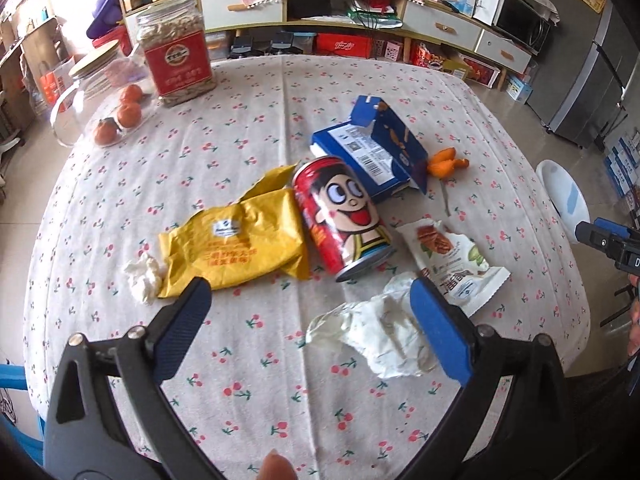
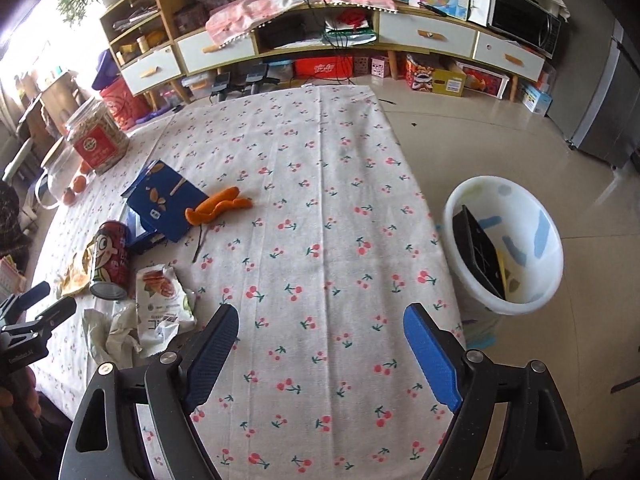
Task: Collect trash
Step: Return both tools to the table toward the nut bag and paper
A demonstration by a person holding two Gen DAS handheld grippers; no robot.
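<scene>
Cherry-print tablecloth (image 1: 280,128), crumpled tissue (image 1: 384,332) btwn wide-open, empty left gripper (image 1: 310,300) jaws.

A glossy red metal can (image 1: 344,220) lay on the matt cherry-print cloth (image 1: 280,112); the crumpled white tissue paper (image 1: 380,336) looked rough.

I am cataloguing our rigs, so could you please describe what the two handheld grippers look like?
Both match. The left gripper and right gripper each have two black angular linkage arms with silver pivot bolts, ending in long blue fingers with textured pads. Seen from the side, the left body carries small white lettering. No cables or sleeves are visible.
</scene>
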